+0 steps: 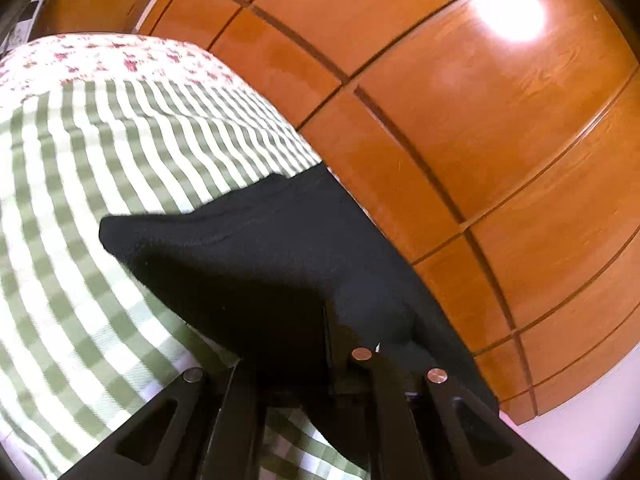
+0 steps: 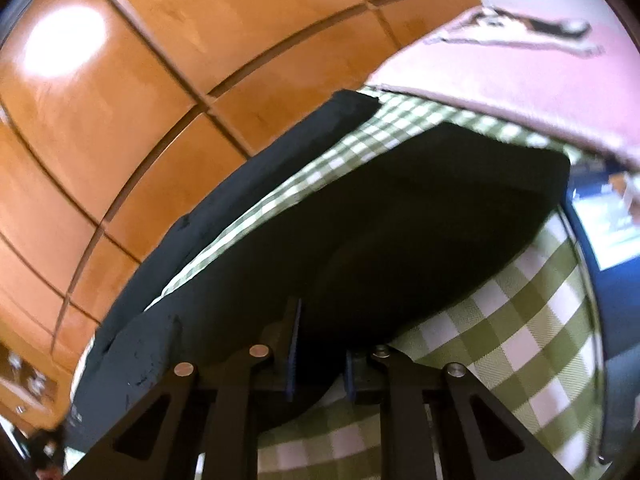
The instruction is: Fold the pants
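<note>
Black pants (image 1: 248,256) lie on a green-and-white checked cloth (image 1: 80,200). In the left wrist view my left gripper (image 1: 320,332) is shut on an edge of the pants and holds it lifted above the cloth; its fingertips are buried in the black fabric. In the right wrist view the pants (image 2: 420,216) spread from my right gripper (image 2: 320,352) toward the far edge of the cloth (image 2: 520,320). The blue-padded fingers (image 2: 294,344) pinch the near edge of the pants, which drapes over them.
A glossy brown wooden panelled surface (image 1: 480,120) runs along the cloth's side, also in the right wrist view (image 2: 140,100). A floral cloth (image 1: 100,60) lies beyond the checks. A pink cloth (image 2: 520,88) and a blue box (image 2: 608,220) sit at the right.
</note>
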Available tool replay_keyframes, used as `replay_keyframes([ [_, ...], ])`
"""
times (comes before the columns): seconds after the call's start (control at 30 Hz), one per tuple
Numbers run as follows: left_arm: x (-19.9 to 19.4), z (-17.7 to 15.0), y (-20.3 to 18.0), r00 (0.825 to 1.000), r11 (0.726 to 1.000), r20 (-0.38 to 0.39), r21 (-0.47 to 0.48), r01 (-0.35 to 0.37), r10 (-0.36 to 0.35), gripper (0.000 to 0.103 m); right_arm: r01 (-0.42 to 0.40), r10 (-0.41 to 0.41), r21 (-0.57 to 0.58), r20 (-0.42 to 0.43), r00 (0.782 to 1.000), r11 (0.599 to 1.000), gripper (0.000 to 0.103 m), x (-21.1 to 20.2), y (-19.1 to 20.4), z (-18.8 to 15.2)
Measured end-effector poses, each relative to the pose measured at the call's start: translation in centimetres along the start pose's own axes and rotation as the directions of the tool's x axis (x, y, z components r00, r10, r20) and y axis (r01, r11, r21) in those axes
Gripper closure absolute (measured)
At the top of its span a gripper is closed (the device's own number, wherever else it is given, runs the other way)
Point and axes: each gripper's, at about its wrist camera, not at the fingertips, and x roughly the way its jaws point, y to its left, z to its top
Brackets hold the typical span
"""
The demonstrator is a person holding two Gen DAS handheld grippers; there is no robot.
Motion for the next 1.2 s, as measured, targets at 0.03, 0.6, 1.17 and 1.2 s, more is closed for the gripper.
replay_keyframes([
  [0.03, -0.7, 0.3, 0.4, 1.000, 1.000, 0.007, -0.009, -0.001, 0.001, 0.097, -0.012, 0.012, -0.026, -0.001, 1.000, 1.000, 0.086, -0.7, 0.6, -0.2],
  [0.6, -8.1, -1.8, 10.8, 0.977, 0.958, 0.030, -0.206, -0.201, 0.211, 0.079, -0.171, 0.170, -0.005, -0.115, 0.979, 0.985, 0.070, -3.3, 0.3, -5.7],
  [1.17, -9.2, -2.3, -3.3, 0.932, 0.965, 0.314, 0.125, -0.229, 0.180, 0.059, 0.048, -0.045, -0.063, 0.049, 0.998, 0.997, 0.093, -6.2, -0.1, 0.2],
  [1.2, -9.9, -2.1, -3.0, 0.913, 0.957, 0.351, 0.118, -0.266, 0.210, 0.059, 0.073, -0.070, -0.079, 0.045, 0.997, 0.994, 0.093, -6.2, -0.2, 0.0],
])
